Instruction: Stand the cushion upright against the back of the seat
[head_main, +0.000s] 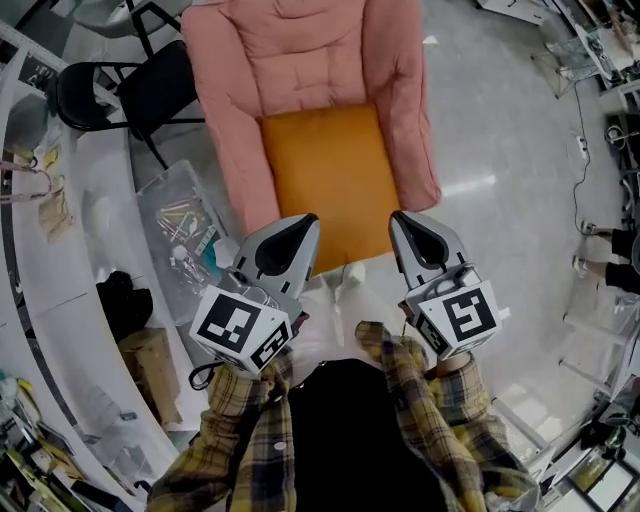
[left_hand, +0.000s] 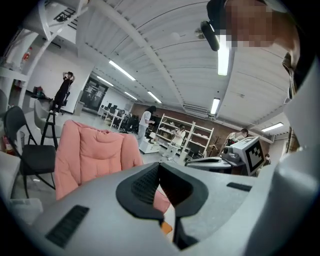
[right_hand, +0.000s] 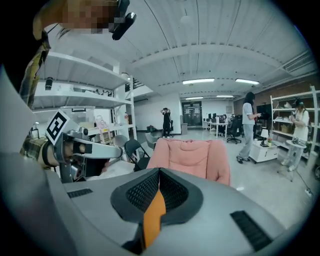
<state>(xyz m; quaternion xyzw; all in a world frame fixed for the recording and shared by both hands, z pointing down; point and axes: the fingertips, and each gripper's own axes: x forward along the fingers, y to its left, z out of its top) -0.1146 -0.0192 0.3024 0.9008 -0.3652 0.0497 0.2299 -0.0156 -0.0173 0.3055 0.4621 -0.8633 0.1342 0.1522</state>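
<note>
Filling the upper middle of the head view, a pink padded armchair (head_main: 300, 50) faces the person, its back toward the top edge of the frame. The orange cushion (head_main: 330, 175) lies flat on the seat, square to the arms, nowhere near upright yet. Just below its near edge sit the two tools. The left tool (head_main: 297, 230) and the right tool (head_main: 408, 228) both have their jaws pressed together and carry nothing; the orange sliver in the right gripper view looks to me like the cushion seen through the slit, not a grip.

What worries me is this:
- Neither tool can take the cushion until its jaws part.
- A pinch on the front edge alone may let the soft cushion fold or slip out.
- If one side bites before the other, the cushion will likely twist against an arm.
- Stood too steep, it may flop forward onto the seat.

At the left, a black folding chair (head_main: 120, 95) and a clear box (head_main: 165, 178) of odds and ends stand well clear.

I can read no brand or wording, only black-and-white square patterns on each tool's cube (head_main: 245, 330).
</note>
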